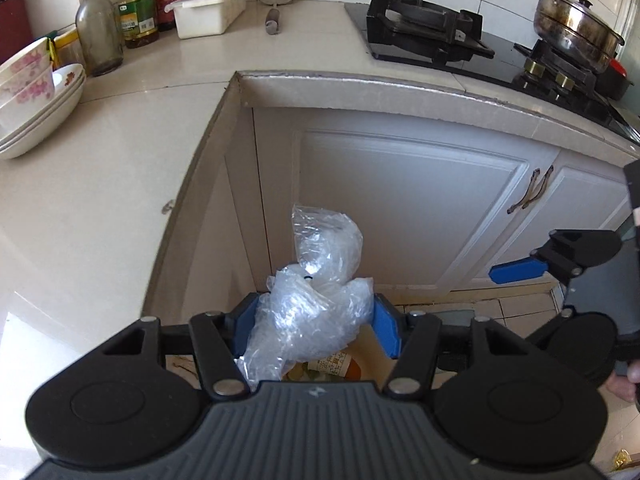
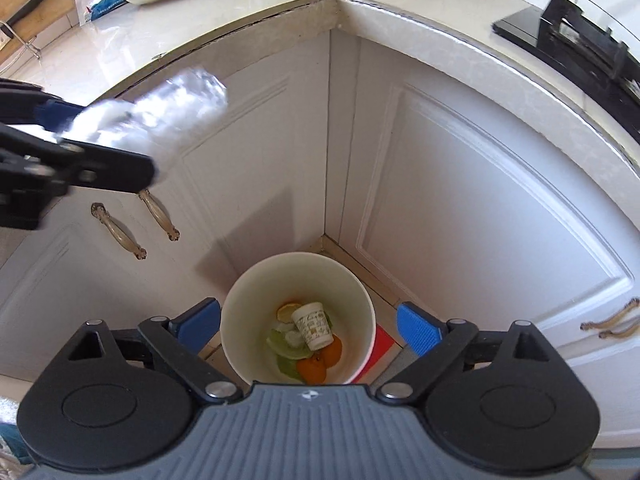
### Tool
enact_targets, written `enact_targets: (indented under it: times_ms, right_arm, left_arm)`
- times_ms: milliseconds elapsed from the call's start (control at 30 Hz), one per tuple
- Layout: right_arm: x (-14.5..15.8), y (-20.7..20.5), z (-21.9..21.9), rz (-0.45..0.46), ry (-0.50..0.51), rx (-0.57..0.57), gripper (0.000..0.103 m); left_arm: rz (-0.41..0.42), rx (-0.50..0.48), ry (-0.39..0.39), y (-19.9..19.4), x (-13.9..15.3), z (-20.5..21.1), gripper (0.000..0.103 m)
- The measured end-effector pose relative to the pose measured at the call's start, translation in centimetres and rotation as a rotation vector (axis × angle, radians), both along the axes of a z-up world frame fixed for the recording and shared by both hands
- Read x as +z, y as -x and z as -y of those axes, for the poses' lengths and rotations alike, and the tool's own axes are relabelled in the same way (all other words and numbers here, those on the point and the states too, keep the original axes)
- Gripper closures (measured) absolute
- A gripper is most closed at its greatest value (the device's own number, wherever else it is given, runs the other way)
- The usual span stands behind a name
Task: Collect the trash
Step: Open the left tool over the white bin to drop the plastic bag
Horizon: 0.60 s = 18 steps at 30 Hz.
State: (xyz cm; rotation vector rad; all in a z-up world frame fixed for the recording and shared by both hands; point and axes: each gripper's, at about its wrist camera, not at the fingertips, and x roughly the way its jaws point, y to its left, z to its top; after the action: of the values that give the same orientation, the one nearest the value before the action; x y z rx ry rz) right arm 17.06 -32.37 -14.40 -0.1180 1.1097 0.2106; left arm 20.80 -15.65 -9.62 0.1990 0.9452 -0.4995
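Your left gripper (image 1: 316, 320) is clamped on a crumpled clear plastic bag (image 1: 316, 296) — the blue pads are pressing it from both sides, and it's up in the air in front of the white cabinet doors (image 1: 400, 208), with the trash bin (image 2: 240, 320) showing just underneath. Your right gripper (image 2: 308, 328) has its fingers spread wide with nothing in them, hanging right over the bin in the floor corner. Inside there's a paper cup (image 2: 314, 325), orange peels (image 2: 320, 360) and some green scraps (image 2: 284, 350). Bowls and plates (image 1: 36, 96) sit on the counter (image 1: 100, 208).
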Motion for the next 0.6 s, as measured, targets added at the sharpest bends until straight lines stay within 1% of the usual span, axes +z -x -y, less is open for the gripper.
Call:
enact_targets:
  times_ms: [100, 233, 300, 333, 400, 467, 600]
  right_arm:
    - [0.4, 1.3, 0.9, -0.004, 0.004, -0.025, 0.006]
    - [0.7, 2.4, 1.9, -0.005, 0.007, -0.062, 0.006]
    - [0.8, 2.7, 2.3, -0.002, 0.009, -0.077, 0.006]
    - [0.9, 2.8, 2.6, 0.0, 0.012, -0.087, 0.005]
    - [1.0, 2.9, 3.1, 0.004, 0.008, -0.107, 0.005]
    - [1.1, 3.1, 3.5, 0.009, 0.001, -0.121, 0.005]
    - [1.3, 3.0, 3.6, 0.019, -0.006, -0.136, 0.005]
  left_arm:
    - [-0.037, 0.002, 0.005, -0.4, -1.8, 1.1, 0.044]
    - [-0.046, 0.004, -0.009, -0.6, -3.4, 2.5, 0.04]
    - [-0.043, 0.003, -0.012, -0.7, -3.8, 2.9, 0.029]
    - [-0.039, 0.006, -0.016, -0.7, -3.9, 3.1, 0.019]
    - [-0.024, -0.001, -0.012, -0.6, -3.8, 3.2, 0.017]
    - [-0.005, 0.003, -0.023, -0.5, -3.6, 3.3, 0.011]
    - [0.037, 0.026, -0.041, -0.3, -2.7, 3.2, 0.011]
